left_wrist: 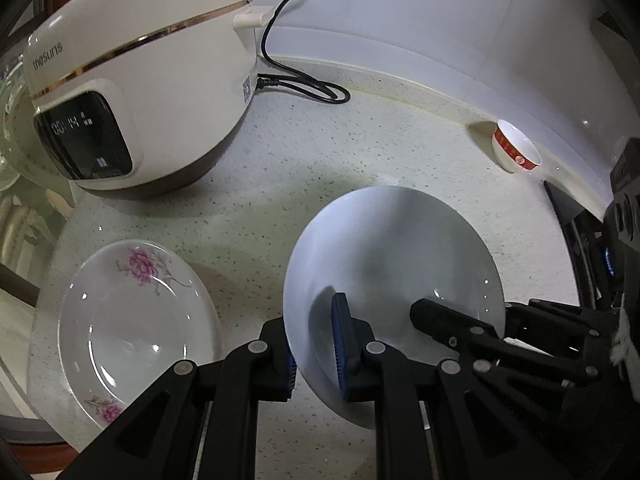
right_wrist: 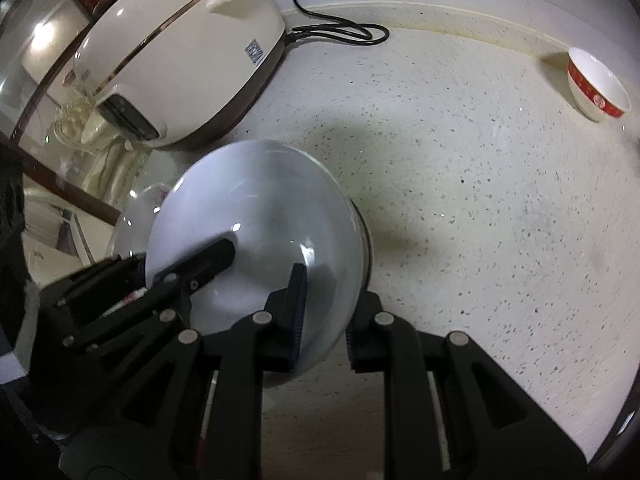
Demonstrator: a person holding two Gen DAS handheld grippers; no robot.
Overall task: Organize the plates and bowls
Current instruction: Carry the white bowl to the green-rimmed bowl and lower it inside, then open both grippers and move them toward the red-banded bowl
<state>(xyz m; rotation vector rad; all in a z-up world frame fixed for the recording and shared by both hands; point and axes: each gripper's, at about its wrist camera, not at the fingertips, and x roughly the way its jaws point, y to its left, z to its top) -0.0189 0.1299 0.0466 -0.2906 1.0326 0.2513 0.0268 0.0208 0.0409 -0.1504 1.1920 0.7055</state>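
Both claws clamped on one plain white plate (left_wrist: pixel 392 256), left claw (left_wrist: pixel 316 344) on its near-left rim, right claw (right_wrist: pixel 326 316) on the opposite rim; plate held tilted above the bench (left_wrist: pixel 304 152), likely for carrying onto the flowered plate (left_wrist: pixel 132 320) just left (stacking, I judge); red-banded bowl (left_wrist: pixel 516 146) well apart by the wall

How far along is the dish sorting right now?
Nothing looks stacked yet. In hand: both the left gripper and right gripper clamp the plain white plate. Left: the floral plate and the red-banded bowl sit apart.
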